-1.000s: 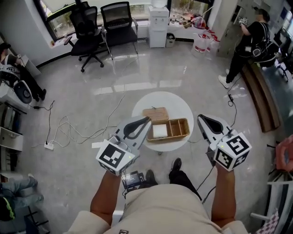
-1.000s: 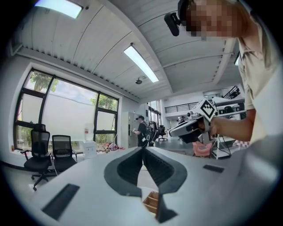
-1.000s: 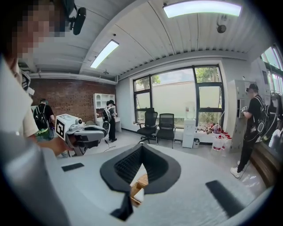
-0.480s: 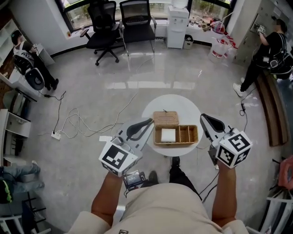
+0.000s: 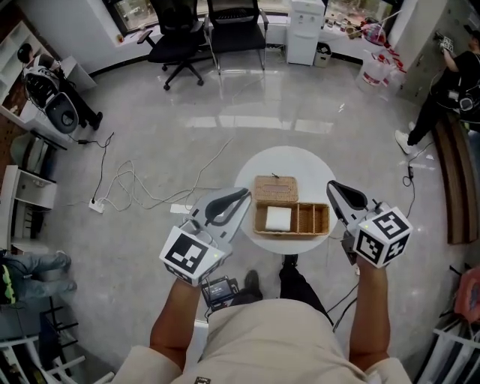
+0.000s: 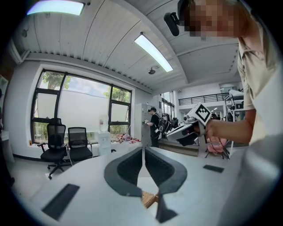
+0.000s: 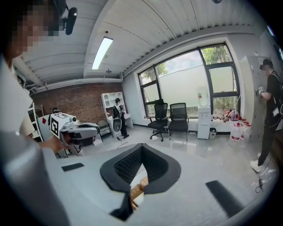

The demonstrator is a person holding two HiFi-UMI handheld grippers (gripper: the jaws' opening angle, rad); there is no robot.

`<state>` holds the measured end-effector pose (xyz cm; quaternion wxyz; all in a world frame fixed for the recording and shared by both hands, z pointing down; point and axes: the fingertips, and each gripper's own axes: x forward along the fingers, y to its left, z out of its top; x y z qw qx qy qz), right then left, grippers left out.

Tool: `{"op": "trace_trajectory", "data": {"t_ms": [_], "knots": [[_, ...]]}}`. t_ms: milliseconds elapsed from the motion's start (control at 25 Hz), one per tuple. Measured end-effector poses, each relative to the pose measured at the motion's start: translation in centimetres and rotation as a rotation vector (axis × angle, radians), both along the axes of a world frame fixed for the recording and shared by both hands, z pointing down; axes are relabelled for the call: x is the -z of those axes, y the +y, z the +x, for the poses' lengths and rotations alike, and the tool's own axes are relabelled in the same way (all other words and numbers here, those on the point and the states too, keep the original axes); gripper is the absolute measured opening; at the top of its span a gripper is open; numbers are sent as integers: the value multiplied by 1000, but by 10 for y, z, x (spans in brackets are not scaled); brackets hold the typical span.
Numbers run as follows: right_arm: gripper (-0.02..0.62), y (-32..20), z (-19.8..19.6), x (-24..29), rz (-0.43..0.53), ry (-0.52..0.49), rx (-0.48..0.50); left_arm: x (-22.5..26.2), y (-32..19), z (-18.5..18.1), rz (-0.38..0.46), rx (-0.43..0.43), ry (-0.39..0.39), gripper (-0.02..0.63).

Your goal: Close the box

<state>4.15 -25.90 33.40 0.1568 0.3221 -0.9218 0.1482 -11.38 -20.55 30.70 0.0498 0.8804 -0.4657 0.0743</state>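
Observation:
A wicker box (image 5: 307,220) with several compartments stands on a small round white table (image 5: 300,166). Its woven lid (image 5: 274,188) lies open behind it, and a white pad (image 5: 278,218) fills the left compartment. My left gripper (image 5: 241,196) hovers shut just left of the box, above the table's edge. My right gripper (image 5: 332,187) hovers shut just off the box's right end. In the left gripper view the left gripper (image 6: 143,149) has its jaws together and a bit of the box (image 6: 148,199) shows below. The right gripper (image 7: 141,145) in its own view is also shut, over the box (image 7: 137,190).
Loose cables (image 5: 142,187) and a power strip (image 5: 96,205) lie on the glossy floor to the left. Two office chairs (image 5: 210,22) and a water dispenser (image 5: 304,30) stand at the back. A person (image 5: 446,82) stands at far right near a bench (image 5: 454,187). My feet are under the table.
The head view has swung, so the table and box sit further right in the picture. The box's right end is now closer to the right gripper. Both grippers stay shut.

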Motion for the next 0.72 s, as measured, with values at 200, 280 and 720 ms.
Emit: {"op": "trace_trajectory", "data": {"t_ms": [200,280,720], "knots": [[-8,-22,2,-27,-44,2,21,-19,-15,-2,-29,33,-10,22],[-8,-29,4,-39,-62,3,31,-30,-18,0,-28,32,-8,21],[-8,-68,5,-102,-164,21,60,-65,-41,-2,-98,78,-9,22]]}}
